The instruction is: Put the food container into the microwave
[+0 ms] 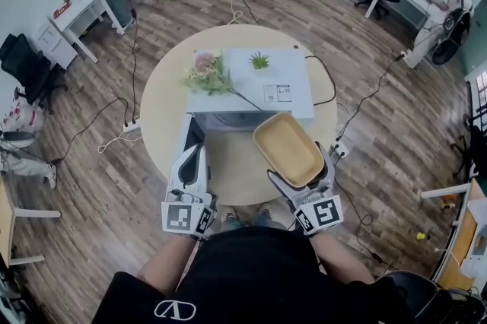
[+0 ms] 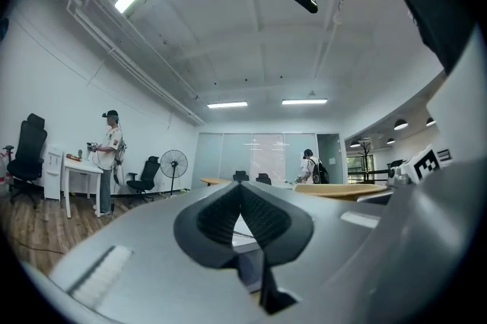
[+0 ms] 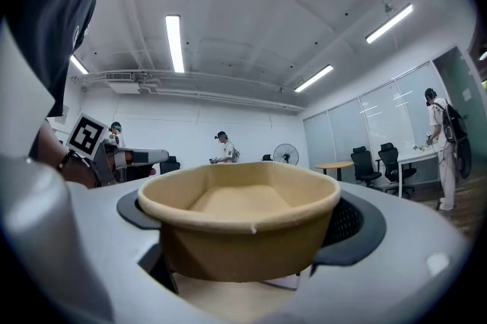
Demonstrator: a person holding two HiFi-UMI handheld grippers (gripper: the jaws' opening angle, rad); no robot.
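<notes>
2 tools are raised. Right tool [image 1: 303, 173] grips the container [image 1: 288, 147], in the air just before the microwave [image 1: 285, 75] on the counter [image 1: 163, 109]. Left tool [image 1: 192, 157], jaws together and empty, is beside the open door [image 1: 193, 137]. Next, I judge: slide the container level inside.

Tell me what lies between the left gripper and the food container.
Nothing stands there. In the head view, only bare tabletop shows between the left gripper and the food container.
</notes>
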